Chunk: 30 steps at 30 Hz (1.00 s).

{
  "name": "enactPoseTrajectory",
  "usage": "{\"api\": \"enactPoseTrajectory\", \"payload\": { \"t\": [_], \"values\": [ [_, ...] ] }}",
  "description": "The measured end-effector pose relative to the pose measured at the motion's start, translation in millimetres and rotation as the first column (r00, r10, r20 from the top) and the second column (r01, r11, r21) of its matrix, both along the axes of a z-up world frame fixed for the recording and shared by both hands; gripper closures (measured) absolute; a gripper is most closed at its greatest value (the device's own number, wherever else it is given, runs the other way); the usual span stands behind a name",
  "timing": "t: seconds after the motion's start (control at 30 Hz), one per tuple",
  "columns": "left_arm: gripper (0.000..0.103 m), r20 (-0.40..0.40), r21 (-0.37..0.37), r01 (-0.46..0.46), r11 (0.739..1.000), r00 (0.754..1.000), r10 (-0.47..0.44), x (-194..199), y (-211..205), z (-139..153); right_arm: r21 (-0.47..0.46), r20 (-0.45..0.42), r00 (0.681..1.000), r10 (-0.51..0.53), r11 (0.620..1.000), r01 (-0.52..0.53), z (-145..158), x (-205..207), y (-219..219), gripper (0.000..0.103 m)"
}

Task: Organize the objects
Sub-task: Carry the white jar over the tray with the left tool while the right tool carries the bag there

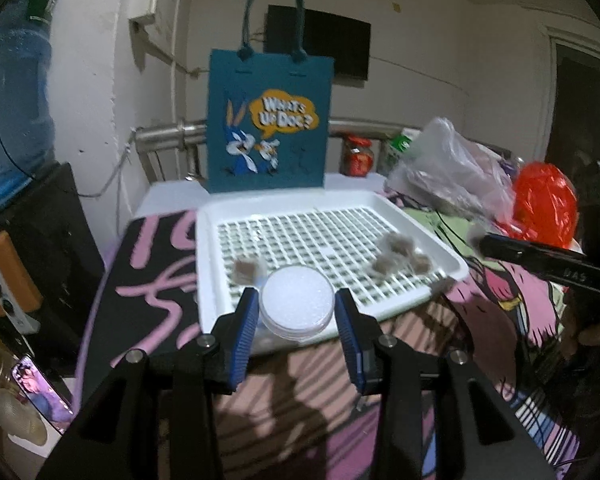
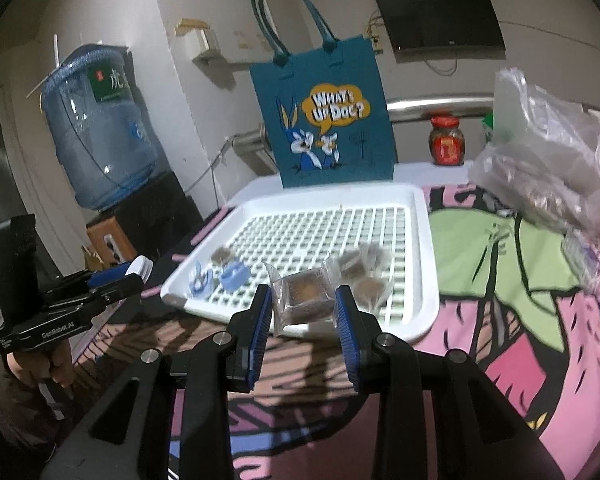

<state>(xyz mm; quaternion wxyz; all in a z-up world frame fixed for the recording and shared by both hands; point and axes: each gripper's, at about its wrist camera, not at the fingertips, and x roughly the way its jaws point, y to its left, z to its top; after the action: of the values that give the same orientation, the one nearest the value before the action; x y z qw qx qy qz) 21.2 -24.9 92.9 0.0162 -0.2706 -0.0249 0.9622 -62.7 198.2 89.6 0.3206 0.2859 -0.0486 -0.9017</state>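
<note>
Holding a round white lidded container (image 1: 297,300) between its blue pads, the left hand-held gripper (image 1: 296,322) sits just above the near rim of the white grid tray (image 1: 440,250); the right hand-held gripper (image 2: 303,316) is closed on a clear-wrapped brown square snack (image 2: 303,298) over the same tray's near edge. More wrapped snacks (image 2: 358,268) and small pale-blue items (image 2: 233,274) lie on the grid. Risks, as judged: the smooth round container may rotate or slip from a two-point grip if tilted; the crinkly wrapper may slide out, since the pads appear to catch film more than contents; both grippers work close together and could collide. Legible text: "WHAT'S UP DOC?" on the teal tote bag (image 2: 324,120) standing behind the tray on the surface; "GenRobot.AI" on the left gripper body in the right wrist view. The water jug (image 2: 100,132) label is unreadable.
</note>
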Motion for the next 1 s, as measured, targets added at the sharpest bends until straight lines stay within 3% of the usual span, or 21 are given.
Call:
{"api": "enactPoseTrajectory", "payload": {
  "t": [0.23, 0.5, 0.7, 0.8, 1.0],
  "values": [
    [0.065, -0.016, 0.032, -0.034, 0.999, 0.999, 0.035, -22, -14, 13, -0.088, -0.011, 1.000, -0.013, 0.996, 0.012, 26, -23, 3, 0.071],
    [0.065, 0.003, 0.098, -0.067, 0.993, 0.998, 0.067, -56, -25, 16, -0.118, 0.014, 0.999, -0.037, 0.992, 0.039, 26, -50, -5, 0.071],
    [0.065, 0.039, 0.099, -0.091, 0.991, 0.995, 0.088, -80, -27, 5, -0.108, 0.050, 0.997, -0.055, 0.992, 0.060, 17, -71, -13, 0.071],
    [0.065, 0.053, 0.053, -0.107, 0.993, 0.993, 0.104, -91, -22, 0, -0.096, 0.050, 0.997, -0.064, 0.993, 0.069, 16, -80, -18, 0.071],
    [0.065, 0.073, 0.035, -0.103, 0.994, 0.992, 0.100, -105, -18, -4, -0.076, 0.050, 0.996, -0.070, 0.994, 0.074, 17, -93, -25, 0.071]
  ]
}}
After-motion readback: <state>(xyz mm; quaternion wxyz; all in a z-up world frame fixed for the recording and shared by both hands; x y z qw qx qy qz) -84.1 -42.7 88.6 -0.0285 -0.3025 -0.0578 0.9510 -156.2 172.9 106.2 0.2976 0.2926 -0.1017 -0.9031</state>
